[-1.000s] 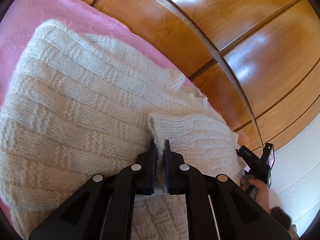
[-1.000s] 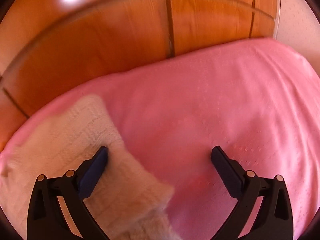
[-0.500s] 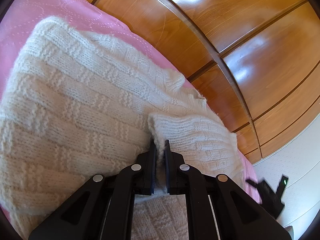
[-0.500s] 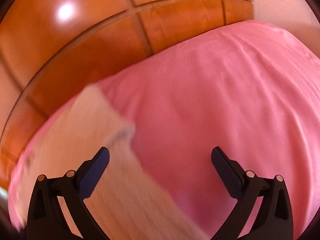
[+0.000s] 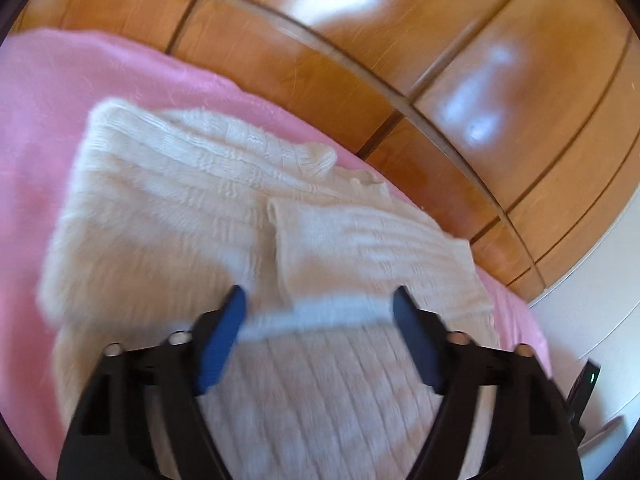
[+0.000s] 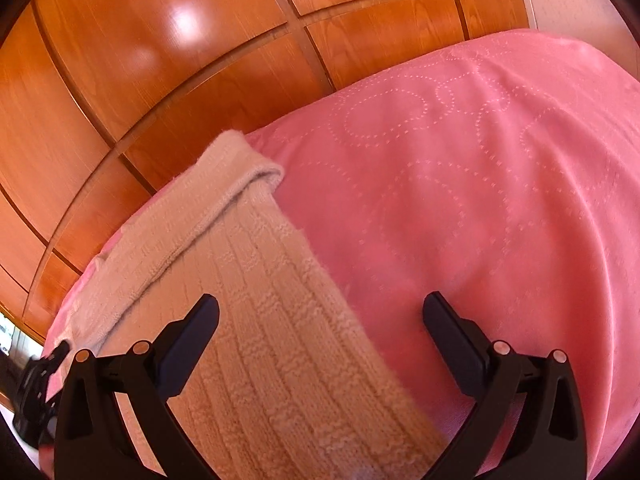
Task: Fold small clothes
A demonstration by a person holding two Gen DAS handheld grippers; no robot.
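1. Cream knitted sweater (image 5: 168, 216): I see it lying on the pink quilted bedspread (image 6: 460, 168), near the far edge by the wooden panelled wall (image 5: 400, 60). A sleeve (image 5: 360, 240) is folded across the body; its cuff edge lies near the middle.
2. Left gripper (image 5: 318, 312): I read its jaws as opening, apart above the knit with nothing pinched; the picture is blurred.
3. Right gripper (image 6: 320, 332): jaws wide, holding nothing. The left finger hangs over the sweater, the right over bare bedspread; the sweater's right edge runs between them.
4. Open room: in the right wrist view I find broad bare bedspread to the right of the sweater. Far side, the wall stands just behind the bed edge.
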